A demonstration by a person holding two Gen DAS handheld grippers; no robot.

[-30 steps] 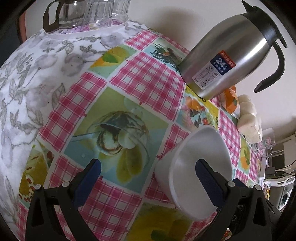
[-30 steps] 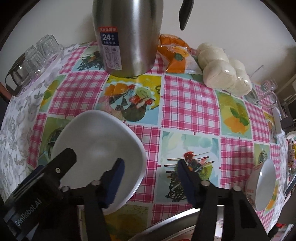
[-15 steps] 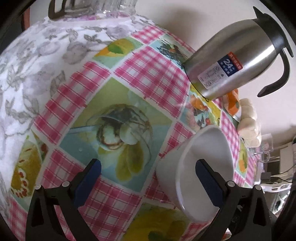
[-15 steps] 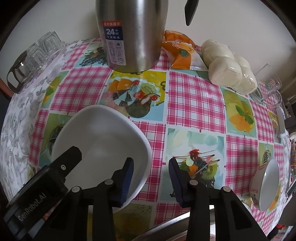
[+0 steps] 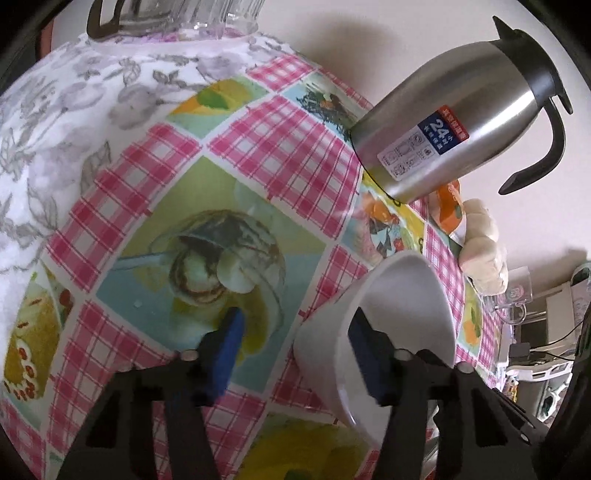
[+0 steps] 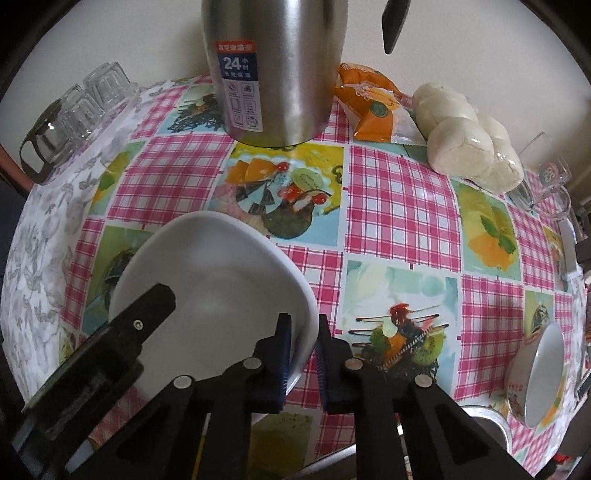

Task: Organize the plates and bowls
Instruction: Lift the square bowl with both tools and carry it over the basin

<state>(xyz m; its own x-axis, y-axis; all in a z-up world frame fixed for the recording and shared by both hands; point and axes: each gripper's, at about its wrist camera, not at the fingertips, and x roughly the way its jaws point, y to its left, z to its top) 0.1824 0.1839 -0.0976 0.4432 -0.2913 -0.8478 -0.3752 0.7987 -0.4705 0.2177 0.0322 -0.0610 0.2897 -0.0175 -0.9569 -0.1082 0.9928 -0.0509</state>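
On the checked tablecloth [image 5: 280, 155], seen from the left wrist camera, the left gripper [image 5: 295, 343] stood astride the near wall of a white bowl [image 5: 406, 295]. Its jaws had just been closing, yet one blue pad hung outside the bowl, clear of the wall, while the other sat inside; they were parted and not pressing on it. The bowl rested toward the right side of the table. Beyond it, near the far edge, stood a steel thermos jug [image 5: 454, 122] with a black handle. To its right lay an orange packet [image 5: 448, 210] and a bag of pale buns [image 5: 480, 243]. At the far left corner sat a cluster of clear glasses [image 5: 192, 14] on a grey floral cloth [image 5: 66, 110].

From the right wrist camera, the right gripper [image 6: 303, 354] was clamped on the rim of the same white bowl, its two blue pads drawn together with the bowl's right edge pinched between them. The black body of the left gripper reached into the bowl from the lower left. The bowl sat near the front edge, left of centre. Behind it the thermos jug rose at the far edge, with the orange packet and the buns just beside it to the right. A glass mug [image 6: 550, 184] stood at the far right. A second, patterned bowl [image 6: 539, 376] lay near the front right corner, well apart from the white one.
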